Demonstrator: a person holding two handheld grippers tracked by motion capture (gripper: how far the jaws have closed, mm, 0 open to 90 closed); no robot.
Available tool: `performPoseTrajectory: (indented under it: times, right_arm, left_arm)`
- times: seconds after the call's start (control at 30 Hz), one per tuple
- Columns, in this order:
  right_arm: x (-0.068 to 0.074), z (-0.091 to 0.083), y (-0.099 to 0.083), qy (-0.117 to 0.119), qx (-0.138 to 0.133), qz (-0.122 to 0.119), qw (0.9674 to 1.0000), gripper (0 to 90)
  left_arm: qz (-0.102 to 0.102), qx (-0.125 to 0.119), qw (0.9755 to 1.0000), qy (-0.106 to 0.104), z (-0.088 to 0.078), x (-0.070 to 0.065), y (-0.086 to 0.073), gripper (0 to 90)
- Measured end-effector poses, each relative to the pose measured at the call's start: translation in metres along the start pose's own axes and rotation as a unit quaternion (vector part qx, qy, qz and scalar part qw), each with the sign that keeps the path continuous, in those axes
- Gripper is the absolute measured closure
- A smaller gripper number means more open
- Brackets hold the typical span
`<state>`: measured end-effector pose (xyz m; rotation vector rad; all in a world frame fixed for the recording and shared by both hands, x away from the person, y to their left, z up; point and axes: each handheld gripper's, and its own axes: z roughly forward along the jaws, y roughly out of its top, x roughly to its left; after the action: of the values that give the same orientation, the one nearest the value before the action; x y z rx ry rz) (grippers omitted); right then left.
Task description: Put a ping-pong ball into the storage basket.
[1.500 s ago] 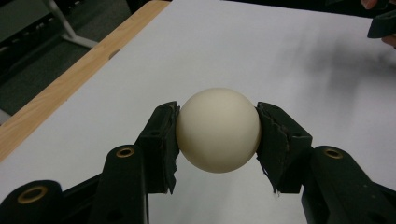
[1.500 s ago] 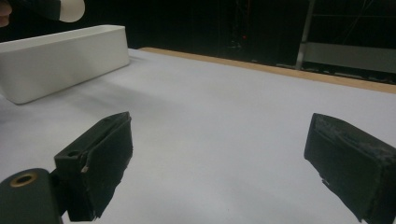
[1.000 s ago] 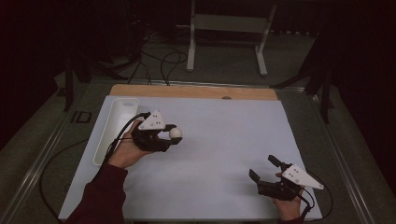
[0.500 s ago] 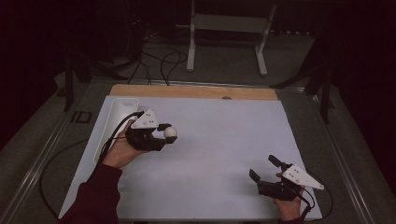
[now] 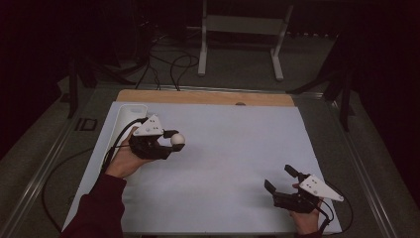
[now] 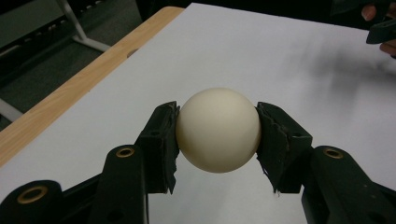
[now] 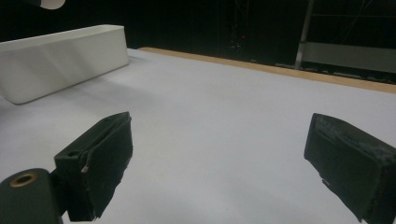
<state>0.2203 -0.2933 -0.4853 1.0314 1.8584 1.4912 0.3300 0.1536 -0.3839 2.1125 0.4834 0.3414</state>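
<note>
A: What is going on right now?

B: The left gripper (image 5: 168,141) has a white ball (image 5: 178,140) squeezed between its two black jaws. It holds the ball up above the white sheet (image 5: 233,163) on the table, over on the left side.

A: Is the ball touching the sheet?

B: I think it is up in the air, just a bit. From the left gripper view you can see the ball (image 6: 218,129) with sheet showing under it, and a jaw pressed on each side of it.

A: So what step is this?

B: No one told us the job, so I am guessing. It looks like the carrying step. The ball is picked up and not put down yet.

A: Where could it go?

B: There is a long white tray (image 5: 128,115) just behind the left hand (image 5: 124,158), near the far left corner. Maybe the ball goes in there. I can't be sure.

A: What would the next move need?

B: Keep the squeeze firm, because a round smooth ball can slip out. Carry it over the tray's wall, go low, then let go softly so it does not bounce or roll.

A: And the other one?

B: The right gripper (image 5: 285,181) rests near the front right corner of the sheet. Its jaws are spread wide apart, with nothing between them but bare sheet. It holds nothing and is well apart from the ball.
</note>
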Motion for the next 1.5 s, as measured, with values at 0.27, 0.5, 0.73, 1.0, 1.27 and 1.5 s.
performPoseTrajectory:
  times: [0.27,0.5,0.73,1.0,1.27,1.5]
  right_arm:
    - [0.0,0.0,0.0,0.0,0.0,0.0,1.0,7.4]
    - [0.0,0.001,0.0,0.001,0.001,0.0,1.0,7.4]
    - [0.0,0.001,0.0,0.001,0.001,0.0,1.0,7.4]
    - [0.0,0.001,0.0,0.001,0.001,0.0,1.0,7.4]
    - [0.0,0.001,0.0,0.001,0.001,0.0,1.0,7.4]
    - [0.0,0.001,0.0,0.001,0.001,0.0,1.0,7.4]
  left_arm:
    - [0.001,-0.003,1.0,0.001,-0.004,0.002,-0.001,51.2]
    - [-0.002,-0.006,1.0,0.003,-0.01,0.004,-0.003,51.2]
    - [-0.003,-0.004,1.0,0.008,-0.016,0.007,-0.007,51.2]
    - [-0.008,-0.003,0.9999,0.012,-0.026,0.01,-0.013,51.2]
    - [-0.011,-0.005,0.9998,0.017,-0.033,0.013,-0.016,51.2]
    - [-0.012,-0.001,0.9996,0.024,-0.042,0.015,-0.02,51.2]
